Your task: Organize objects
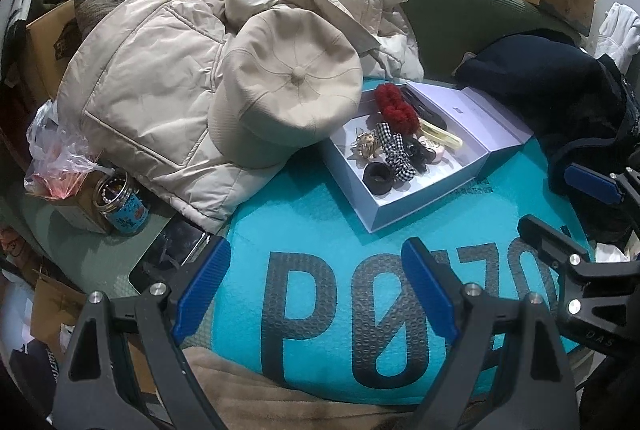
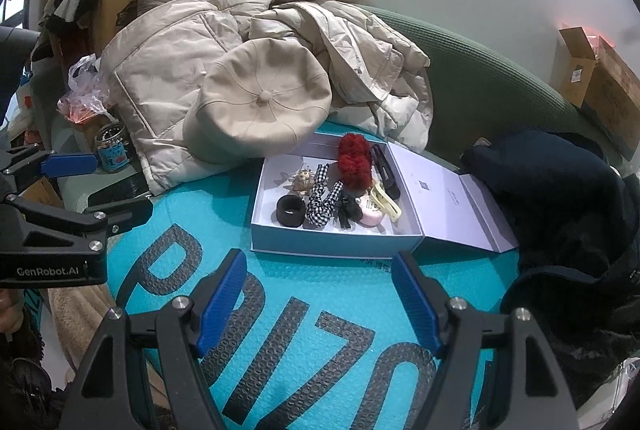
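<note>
Blue-padded fingers of the left gripper (image 1: 316, 294) filled the bottom of the left wrist view; its jaws stood wide apart with nothing between them, above a turquoise bubble mailer (image 1: 320, 214) printed with large dark letters. In the right wrist view the right gripper (image 2: 320, 306) was in the same state at the bottom of the frame, open and empty, over the same mailer (image 2: 224, 230).

Beyond the fingers, near the centre of each view, a pale blue box (image 2: 276, 242) lay on the mailer with its lid (image 2: 452, 206) folded open to the right. Inside it were hair accessories: a red fluffy scrunchie (image 2: 354, 166), a black-and-white checked bow (image 2: 326, 200), a black hair tie (image 2: 290, 211), a pale yellow claw clip (image 2: 386, 202) and a small golden ornament (image 2: 304, 181).

Just behind the box, a beige beret (image 2: 260, 106) rested on a cream padded jacket (image 2: 160, 78). At the right of the frame lay a dark garment (image 2: 560, 198). At the left edge stood a small blue jar (image 2: 114, 150), and a cardboard box (image 2: 600, 86) was at the far right.
</note>
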`<state>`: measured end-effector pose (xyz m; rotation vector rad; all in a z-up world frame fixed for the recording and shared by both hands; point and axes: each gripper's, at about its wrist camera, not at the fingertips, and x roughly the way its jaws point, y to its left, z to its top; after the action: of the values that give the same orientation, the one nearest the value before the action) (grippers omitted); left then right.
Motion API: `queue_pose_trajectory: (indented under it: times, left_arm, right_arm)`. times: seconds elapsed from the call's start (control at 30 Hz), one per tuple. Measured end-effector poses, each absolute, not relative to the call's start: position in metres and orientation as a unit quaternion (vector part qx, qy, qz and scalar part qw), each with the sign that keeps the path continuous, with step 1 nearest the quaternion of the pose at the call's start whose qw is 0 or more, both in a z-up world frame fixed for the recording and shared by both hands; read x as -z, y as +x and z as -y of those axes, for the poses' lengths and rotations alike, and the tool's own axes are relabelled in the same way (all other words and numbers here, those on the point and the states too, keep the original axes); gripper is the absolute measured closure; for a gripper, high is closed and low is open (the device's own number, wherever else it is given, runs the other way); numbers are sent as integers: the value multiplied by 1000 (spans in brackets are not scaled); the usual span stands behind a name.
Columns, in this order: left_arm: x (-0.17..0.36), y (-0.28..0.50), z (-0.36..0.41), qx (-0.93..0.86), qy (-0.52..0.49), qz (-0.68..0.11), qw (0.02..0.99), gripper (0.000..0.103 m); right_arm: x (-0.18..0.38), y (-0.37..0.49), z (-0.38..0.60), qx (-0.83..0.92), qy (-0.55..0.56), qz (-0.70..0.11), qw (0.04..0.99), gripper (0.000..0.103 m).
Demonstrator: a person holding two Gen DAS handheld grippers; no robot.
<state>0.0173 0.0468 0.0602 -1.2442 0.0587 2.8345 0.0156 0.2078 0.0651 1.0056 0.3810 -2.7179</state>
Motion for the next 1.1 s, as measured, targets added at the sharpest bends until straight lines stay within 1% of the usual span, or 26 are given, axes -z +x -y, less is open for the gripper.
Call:
queue_pose_trajectory:
  times: [0.3,1.1]
  left_arm:
    - [-59,15,-47,-913,-407,-11,29,16]
    - [-54,19,-47,-911,-411,-20,19,16]
  right_arm:
    - [-63,14,-210,923,347,-128,107,28]
    - [-56,13,-210,918,359,-127,108,28]
